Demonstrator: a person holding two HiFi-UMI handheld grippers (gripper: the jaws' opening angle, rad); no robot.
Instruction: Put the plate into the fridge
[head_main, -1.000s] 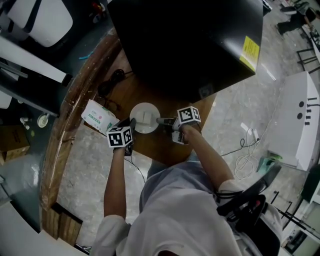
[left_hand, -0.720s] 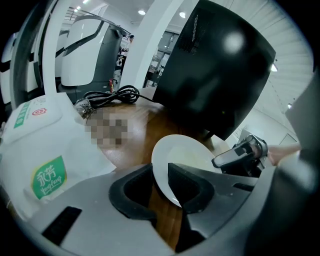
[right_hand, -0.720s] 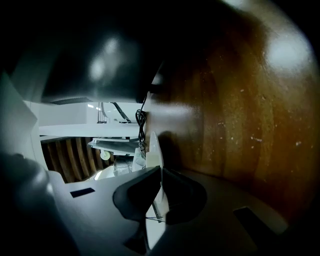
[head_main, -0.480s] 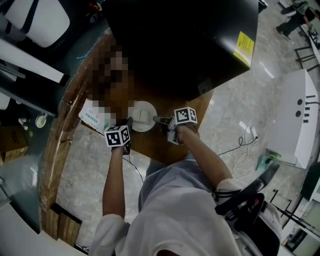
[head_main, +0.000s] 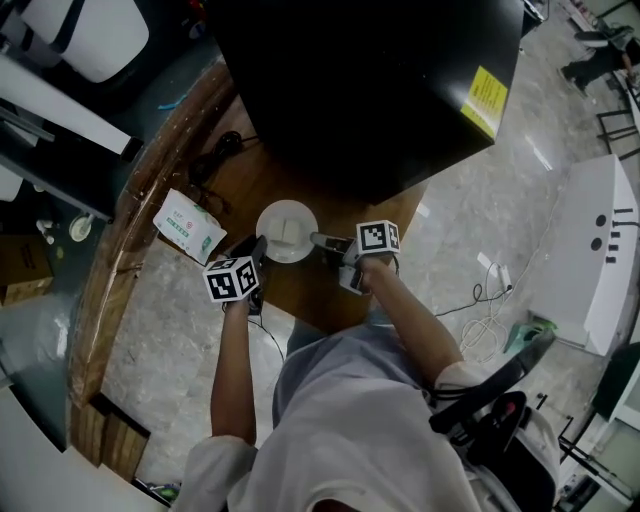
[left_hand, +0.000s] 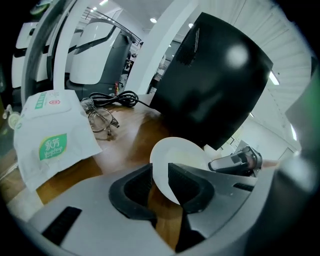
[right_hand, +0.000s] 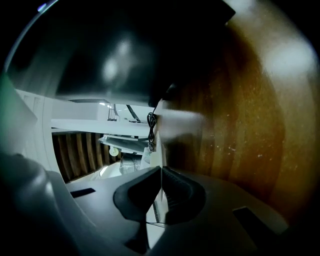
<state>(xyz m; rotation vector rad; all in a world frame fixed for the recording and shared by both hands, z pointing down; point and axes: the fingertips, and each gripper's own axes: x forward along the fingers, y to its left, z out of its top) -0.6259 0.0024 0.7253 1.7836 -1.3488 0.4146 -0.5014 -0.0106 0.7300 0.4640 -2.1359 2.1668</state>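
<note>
Nearest the person, the left gripper (left_hand: 160, 172) has its jaws apart. The near rim of the plate (head_main: 278, 226) shows in the gap, but neither jaw presses on it. The right gripper (right_hand: 161, 172) has its jaws closed on the opposite rim, which appears edge-on as a thin white line pinched between them. The plate lies on the wooden worktop (head_main: 305, 292), between the two grippers and just in front of the black fridge (head_main: 370, 90). It looks like a small, rigid white dish, probably glazed, so it is likely light but slick and liable to chip or break if dropped. Since it is so shallow, the thin rim is the only real place to hold it. A single pinch at one edge would probably let it pivot or slide out, so a second hold on the near rim, opposite the first, seems the safer way to carry it level toward the fridge.
</note>
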